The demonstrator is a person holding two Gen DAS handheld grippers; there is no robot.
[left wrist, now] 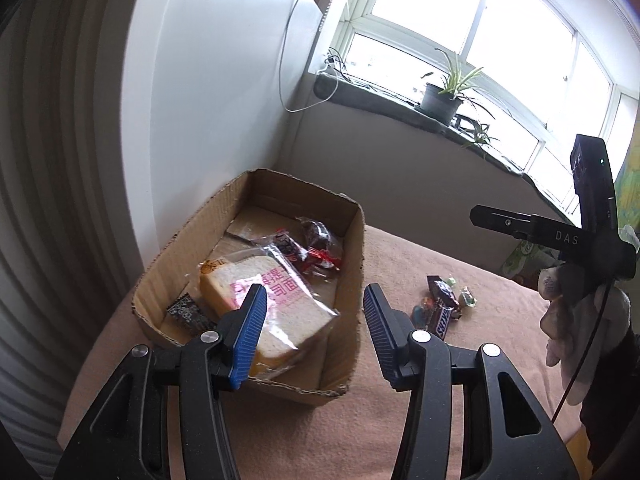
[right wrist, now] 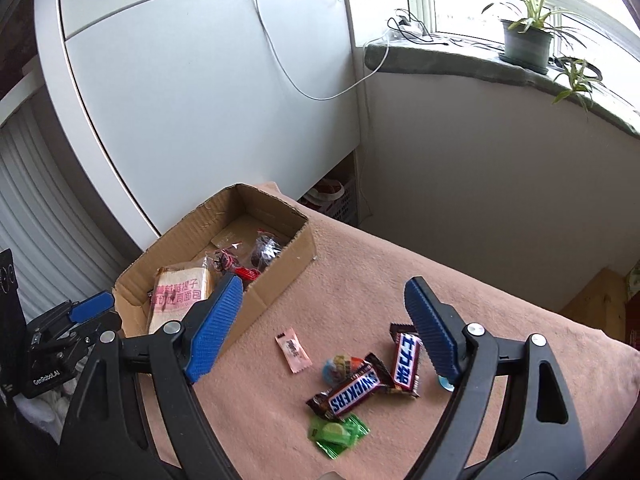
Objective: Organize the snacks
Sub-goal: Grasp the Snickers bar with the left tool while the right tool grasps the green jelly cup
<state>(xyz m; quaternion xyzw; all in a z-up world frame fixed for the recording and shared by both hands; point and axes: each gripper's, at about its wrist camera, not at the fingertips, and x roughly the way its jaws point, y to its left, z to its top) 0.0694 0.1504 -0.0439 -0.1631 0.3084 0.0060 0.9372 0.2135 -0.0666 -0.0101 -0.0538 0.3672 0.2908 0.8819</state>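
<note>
An open cardboard box (left wrist: pixel 352 280) (right wrist: pixel 280 280) sits on the pink cloth. It holds a wrapped bread slice (left wrist: pixel 272 312) (right wrist: pixel 180 296), dark red-wrapped snacks (left wrist: pixel 316 248) (right wrist: pixel 256 256) and a small black packet (left wrist: pixel 186 312). My left gripper (left wrist: pixel 314 332) is open and empty above the box's near end. On the cloth lie two Snickers bars (right wrist: pixel 360 392) (right wrist: pixel 406 360), a round colourful candy (right wrist: pixel 338 368), a green candy (right wrist: pixel 338 434) and a pink sachet (right wrist: pixel 293 350); the cluster also shows in the left wrist view (left wrist: pixel 440 308). My right gripper (right wrist: pixel 324 320) is open and empty above them.
The cloth-covered table (right wrist: pixel 440 280) stands against a white cabinet (right wrist: pixel 200 80) and a wall. A windowsill with potted plants (right wrist: pixel 524 40) runs behind. A gloved hand with the right gripper's body (left wrist: pixel 580 260) shows at the right of the left wrist view.
</note>
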